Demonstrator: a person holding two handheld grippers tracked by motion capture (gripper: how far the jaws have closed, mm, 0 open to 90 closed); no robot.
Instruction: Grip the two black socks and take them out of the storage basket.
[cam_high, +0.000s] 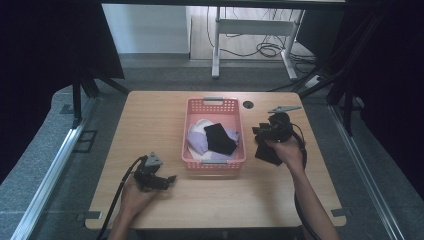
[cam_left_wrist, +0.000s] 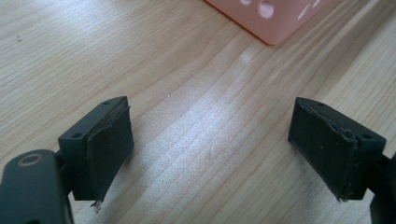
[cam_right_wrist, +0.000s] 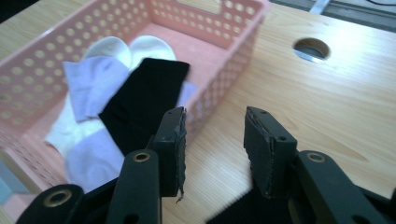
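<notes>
Resting at seven o'clock of the pink basket (cam_high: 214, 162), the left gripper (cam_high: 170, 178) gaped wide; the right gripper (cam_high: 256, 131), at three o'clock, stood parted above a black cloth (cam_high: 267, 153).

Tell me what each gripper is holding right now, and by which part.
Nothing is held. The left gripper is open over bare table. The right gripper is open too, just above a black cloth beside the pink basket.

Left tool (cam_high: 169, 179) low, jaws spread wide, right tool (cam_high: 258, 131) raised, jaws partly apart, gripping nothing
</notes>
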